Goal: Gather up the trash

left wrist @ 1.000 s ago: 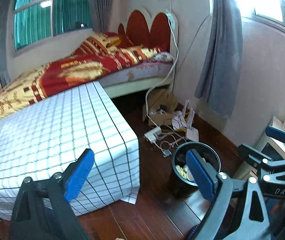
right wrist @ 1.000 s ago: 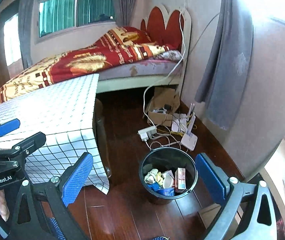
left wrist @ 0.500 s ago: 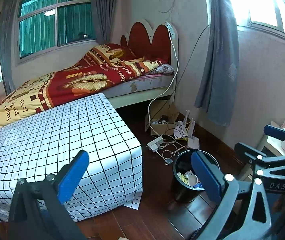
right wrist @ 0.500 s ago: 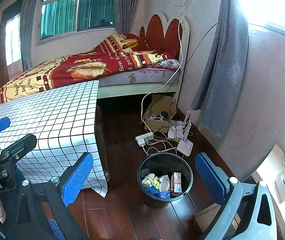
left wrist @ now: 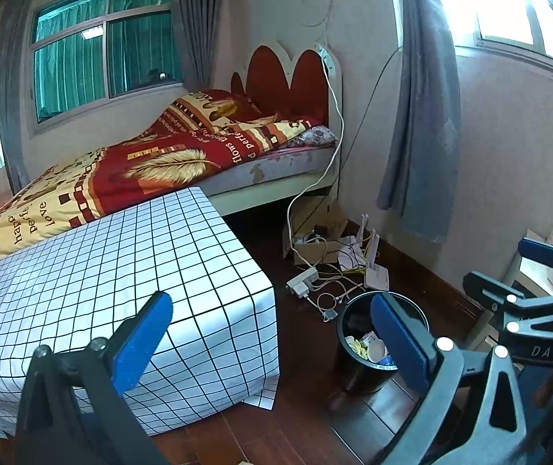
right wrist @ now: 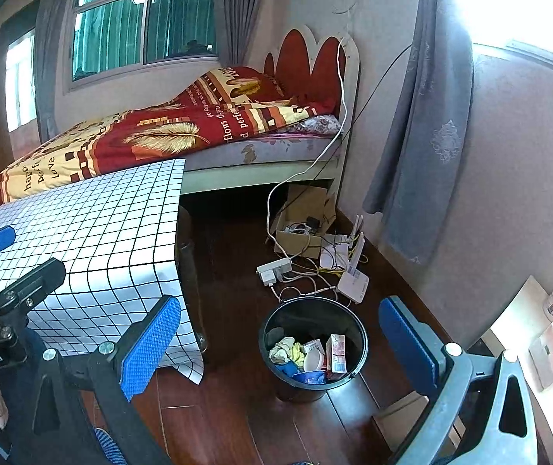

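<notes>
Landmark: the black trash bin [right wrist: 313,343] on the dark wooden floor [right wrist: 237,418].

1. Tongs, two sets. Your left tongs [left wrist: 272,337] stand wide with nothing between the blue pads; the bin shows just behind the right-hand pad. Your right tongs [right wrist: 280,341] also stand wide and hold nothing, and the bin sits in the gap between their fingers, well below them. Each set appears at the edge of the other's view; one body reads "DAS", the other "...enRobot.AI", its first letters cut off.

2. Bin, one. The trash lies inside it: a yellow-and-white crumpled rag [right wrist: 286,350], a white cup [right wrist: 313,360], a red-and-white carton [right wrist: 336,352] and something blue at the bottom. The carton's print is too small to read.

3. Table, one [right wrist: 94,232], left of the bin, under a white black-grid cloth; the cloth hides most of its legs.

4. Beyond the bin: one white power strip [right wrist: 274,269], one white router [right wrist: 354,279] with antennas, one open cardboard box [right wrist: 301,224], and a tangle of cables you cannot count.

5. Right of the bin: a low shelf with papers and one bottle, cut off by the frame.

6. Farthest: one bed [right wrist: 198,131] with a red headboard; the blanket shows "happy", "perfect", "love". Two grey curtains, two windows.
</notes>
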A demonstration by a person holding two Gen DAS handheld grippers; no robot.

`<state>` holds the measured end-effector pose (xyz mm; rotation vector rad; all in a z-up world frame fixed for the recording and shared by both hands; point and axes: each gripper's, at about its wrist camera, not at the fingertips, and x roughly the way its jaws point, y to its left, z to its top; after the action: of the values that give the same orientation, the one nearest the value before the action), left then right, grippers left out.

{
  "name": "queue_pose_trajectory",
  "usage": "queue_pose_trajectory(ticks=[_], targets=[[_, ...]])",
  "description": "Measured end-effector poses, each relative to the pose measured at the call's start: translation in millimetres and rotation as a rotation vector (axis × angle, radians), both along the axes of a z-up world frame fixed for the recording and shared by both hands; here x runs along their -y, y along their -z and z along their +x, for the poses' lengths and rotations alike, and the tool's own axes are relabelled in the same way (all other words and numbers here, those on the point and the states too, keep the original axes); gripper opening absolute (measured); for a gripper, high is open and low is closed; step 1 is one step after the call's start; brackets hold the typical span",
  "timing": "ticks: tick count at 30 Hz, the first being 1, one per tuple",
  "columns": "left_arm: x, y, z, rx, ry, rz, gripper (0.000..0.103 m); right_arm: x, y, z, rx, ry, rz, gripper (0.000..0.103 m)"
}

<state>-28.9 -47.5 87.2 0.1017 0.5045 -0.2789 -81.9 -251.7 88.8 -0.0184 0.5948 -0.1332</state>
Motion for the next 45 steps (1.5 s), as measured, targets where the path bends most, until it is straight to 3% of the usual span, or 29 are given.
queue_pose_trajectory(ticks=[45], targets=[[5.2, -1.5, 4.6, -0.003, 0.010, -0.004, 0.103, 8.3, -1.3, -0.6, 0.002, 0.001, -0.004, 0.103]])
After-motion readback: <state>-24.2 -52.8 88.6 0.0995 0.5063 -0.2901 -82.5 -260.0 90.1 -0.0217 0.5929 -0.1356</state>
